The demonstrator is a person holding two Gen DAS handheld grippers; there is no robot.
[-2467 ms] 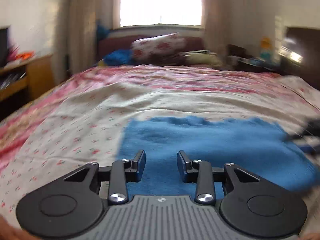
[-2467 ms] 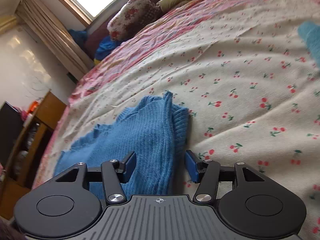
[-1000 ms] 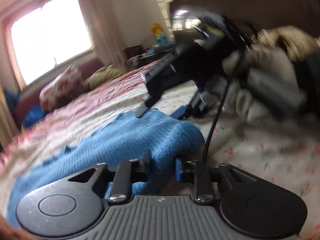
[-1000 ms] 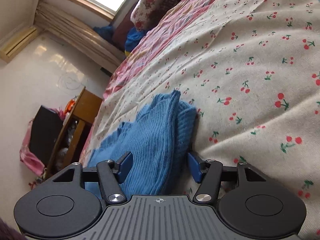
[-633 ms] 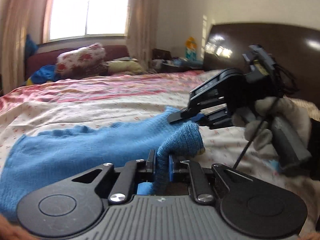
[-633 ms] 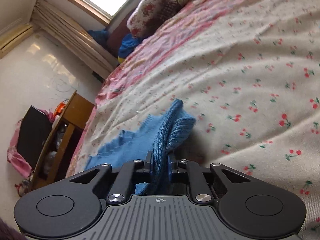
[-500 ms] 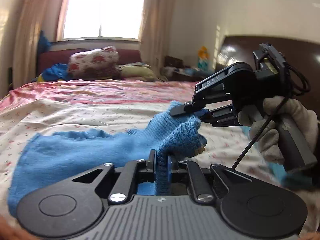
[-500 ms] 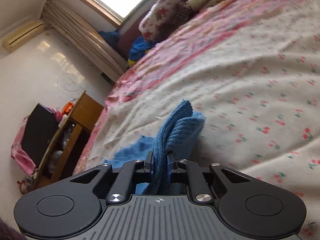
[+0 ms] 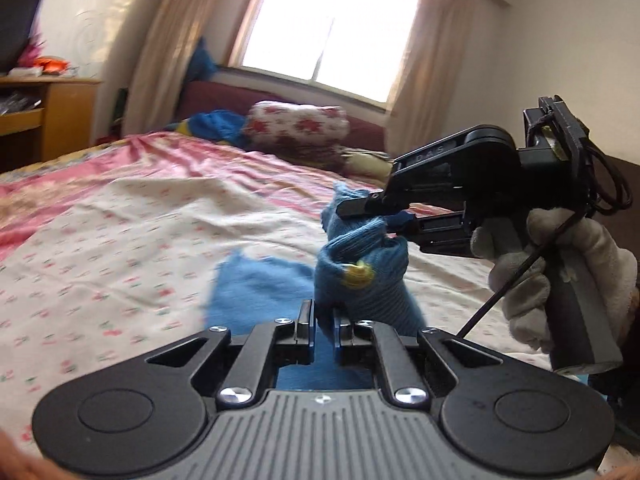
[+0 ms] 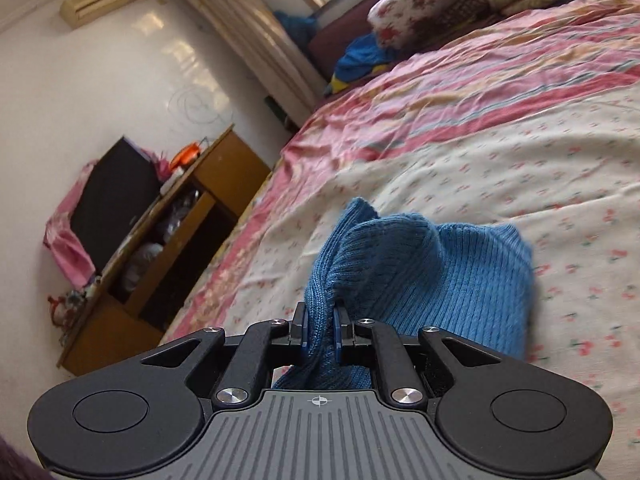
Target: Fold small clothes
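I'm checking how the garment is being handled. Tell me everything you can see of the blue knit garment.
The blue knit garment is a ribbed knit with a small yellow mark showing in the left wrist view. One end is bunched and lifted off the bed, pinched between the closed pads of the left gripper and, further along the same edge, the right gripper. The rest trails down onto the cherry-print sheet, blurred.

The sweater [image 9: 360, 276] hangs above the near part of the bedsheet [image 9: 120, 248], pinched between the left gripper [image 9: 323, 320] at the near end and the right gripper [image 9: 374, 210] just beyond it to the right. At the far end of the bed lies a pillow [image 9: 298, 124], under the window [image 9: 332, 28]. A wooden shelf unit [image 9: 60, 116] stands far left.
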